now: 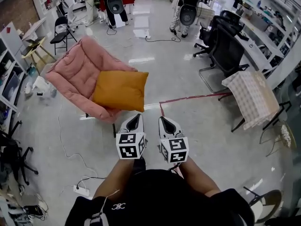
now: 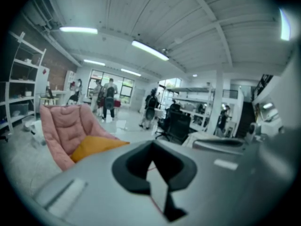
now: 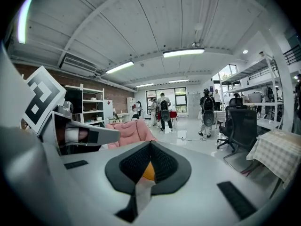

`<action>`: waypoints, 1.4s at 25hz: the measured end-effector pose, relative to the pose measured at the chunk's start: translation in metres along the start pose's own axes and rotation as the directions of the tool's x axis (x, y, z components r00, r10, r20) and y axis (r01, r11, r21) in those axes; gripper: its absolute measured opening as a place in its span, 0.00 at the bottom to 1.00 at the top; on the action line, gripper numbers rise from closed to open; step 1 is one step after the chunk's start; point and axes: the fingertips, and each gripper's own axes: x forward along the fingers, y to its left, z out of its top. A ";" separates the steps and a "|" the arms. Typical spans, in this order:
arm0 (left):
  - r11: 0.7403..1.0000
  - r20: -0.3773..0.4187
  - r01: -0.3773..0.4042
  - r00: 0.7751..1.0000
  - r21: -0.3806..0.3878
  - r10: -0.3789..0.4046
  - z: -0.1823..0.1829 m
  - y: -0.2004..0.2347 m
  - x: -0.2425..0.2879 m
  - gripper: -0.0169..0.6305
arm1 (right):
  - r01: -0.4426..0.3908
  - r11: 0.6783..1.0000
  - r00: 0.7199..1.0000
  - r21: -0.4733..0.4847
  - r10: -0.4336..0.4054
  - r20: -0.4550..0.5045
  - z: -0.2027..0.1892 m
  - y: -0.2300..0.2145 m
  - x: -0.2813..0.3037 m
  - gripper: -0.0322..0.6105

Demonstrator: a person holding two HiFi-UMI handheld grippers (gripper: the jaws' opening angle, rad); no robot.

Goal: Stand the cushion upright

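Note:
An orange cushion [image 1: 120,89] lies flat, slightly tilted, on the seat of a pink padded chair [image 1: 70,72]. My left gripper [image 1: 135,117] and right gripper [image 1: 164,120] are side by side just short of the chair's front edge, both pointing at it, jaws together and empty. In the left gripper view the cushion [image 2: 94,146] and chair [image 2: 59,126] sit to the left of the shut left gripper [image 2: 153,144]. In the right gripper view a bit of the cushion [image 3: 148,172] shows behind the shut right gripper [image 3: 150,143], with the chair [image 3: 129,132] beyond.
A table with a checked cloth [image 1: 254,98] and black office chairs [image 1: 225,46] stand to the right. Red tape [image 1: 188,99] marks the floor. A power strip [image 1: 81,190] and cable lie at the lower left. People [image 1: 188,8] stand far back.

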 end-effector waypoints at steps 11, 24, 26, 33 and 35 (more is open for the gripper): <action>0.998 -0.030 -0.059 0.998 -0.021 0.058 0.039 0.094 0.067 0.03 | -0.062 0.998 0.997 -0.014 0.062 -0.054 0.034 0.012 0.122 0.04; 0.996 -0.054 -0.071 0.996 -0.053 0.068 0.071 0.179 0.124 0.03 | -0.077 0.996 0.993 -0.044 0.073 -0.095 0.059 0.024 0.228 0.04; 0.995 -0.053 -0.077 0.996 -0.063 0.074 0.072 0.190 0.130 0.03 | -0.079 0.996 0.992 -0.049 0.073 -0.103 0.060 0.025 0.241 0.04; 0.990 -0.074 -0.096 0.993 -0.099 0.089 0.065 0.215 0.133 0.03 | -0.111 0.993 0.987 -0.028 0.106 -0.123 0.058 0.037 0.268 0.04; 0.988 -0.075 -0.112 0.992 -0.104 0.104 0.064 0.223 0.136 0.03 | -0.123 0.992 0.985 -0.017 0.120 -0.127 0.057 0.038 0.279 0.04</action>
